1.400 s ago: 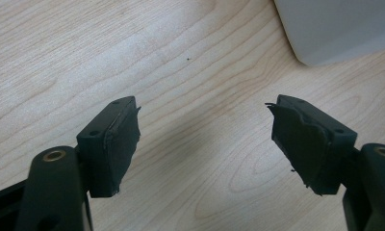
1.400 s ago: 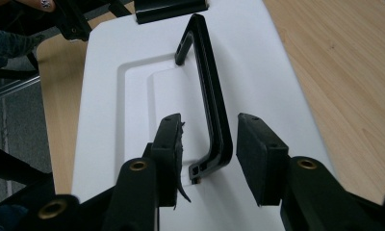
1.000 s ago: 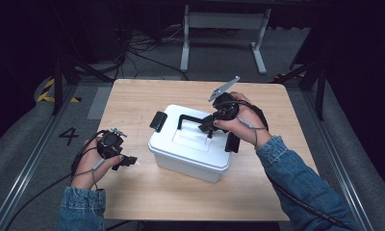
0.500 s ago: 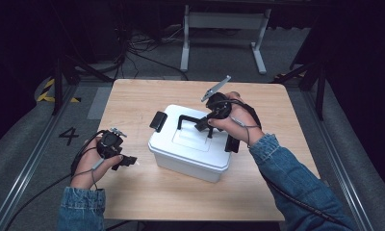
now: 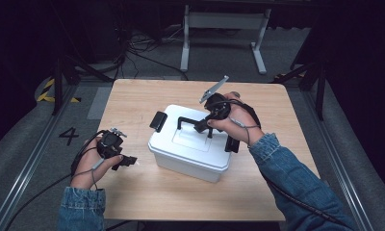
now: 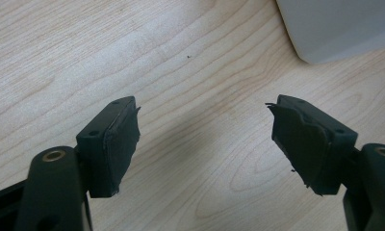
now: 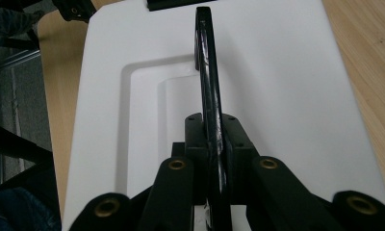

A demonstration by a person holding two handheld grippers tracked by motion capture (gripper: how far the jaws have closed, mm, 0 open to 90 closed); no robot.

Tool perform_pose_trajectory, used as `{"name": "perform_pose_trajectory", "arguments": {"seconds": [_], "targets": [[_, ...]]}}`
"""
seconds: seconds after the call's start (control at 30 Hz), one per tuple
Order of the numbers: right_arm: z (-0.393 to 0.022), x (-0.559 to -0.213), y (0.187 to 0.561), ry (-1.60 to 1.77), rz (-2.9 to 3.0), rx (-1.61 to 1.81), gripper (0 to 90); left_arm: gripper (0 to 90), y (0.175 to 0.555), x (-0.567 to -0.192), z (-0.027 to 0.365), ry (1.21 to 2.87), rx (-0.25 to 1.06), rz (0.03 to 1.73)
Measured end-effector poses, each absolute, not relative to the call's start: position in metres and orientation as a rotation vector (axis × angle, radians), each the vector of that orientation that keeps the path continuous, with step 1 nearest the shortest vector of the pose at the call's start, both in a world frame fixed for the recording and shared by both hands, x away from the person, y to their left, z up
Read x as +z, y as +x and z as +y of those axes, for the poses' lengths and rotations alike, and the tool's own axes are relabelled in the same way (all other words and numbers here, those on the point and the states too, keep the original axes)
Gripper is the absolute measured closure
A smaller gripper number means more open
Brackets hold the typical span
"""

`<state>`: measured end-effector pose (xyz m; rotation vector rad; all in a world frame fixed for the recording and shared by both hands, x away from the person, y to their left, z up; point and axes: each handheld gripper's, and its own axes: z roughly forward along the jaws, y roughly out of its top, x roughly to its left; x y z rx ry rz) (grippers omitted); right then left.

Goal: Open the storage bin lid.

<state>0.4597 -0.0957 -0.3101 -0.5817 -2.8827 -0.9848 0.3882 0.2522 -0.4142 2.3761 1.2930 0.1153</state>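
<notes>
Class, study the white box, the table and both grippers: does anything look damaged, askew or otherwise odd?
The black pads on the left gripper look worn: their edges are frayed and ragged. The white box sits skewed to the table edges. The right gripper has just closed squarely on the box's black handle.

Table (image 5: 147,202): pale wood-grain top, smooth, matt. Box (image 5: 190,159): white plastic, smooth, faint sheen on the lid. Carry handle (image 7: 207,72): black plastic, glossy, catches light. Side latch (image 5: 158,121): black plastic. Left gripper (image 6: 205,139) pads: black rubbery facing, matt, edges frayed. Sleeve (image 5: 296,178): blue denim cloth. Floor: grey, carpet-like.
</notes>
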Motion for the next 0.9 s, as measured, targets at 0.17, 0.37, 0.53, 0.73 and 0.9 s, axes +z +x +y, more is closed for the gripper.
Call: {"name": "perform_pose_trajectory", "arguments": {"seconds": [0.17, 0.37, 0.53, 0.73, 0.9], "targets": [[-0.096, -0.309, 0.46, -0.545, -2.881, -1.004, 84.6, 25.7, 0.388, -0.414, 0.252, 2.377, 0.112, 1.293], [-0.095, -0.303, 0.459, -0.527, -2.894, -1.026, 84.7, 25.7, 0.389, -0.415, 0.253, 2.379, 0.112, 1.291], [-0.099, -0.294, 0.459, -0.531, -2.89, -1.061, 84.7, 25.7, 0.39, -0.414, 0.252, 2.381, 0.118, 1.281], [-0.105, -0.282, 0.456, -0.538, -2.89, -1.097, 84.7, 25.7, 0.393, -0.415, 0.249, 2.381, 0.113, 1.275], [-0.111, -0.274, 0.453, -0.534, -2.893, -1.125, 84.7, 25.7, 0.393, -0.416, 0.249, 2.387, 0.108, 1.277]]}}
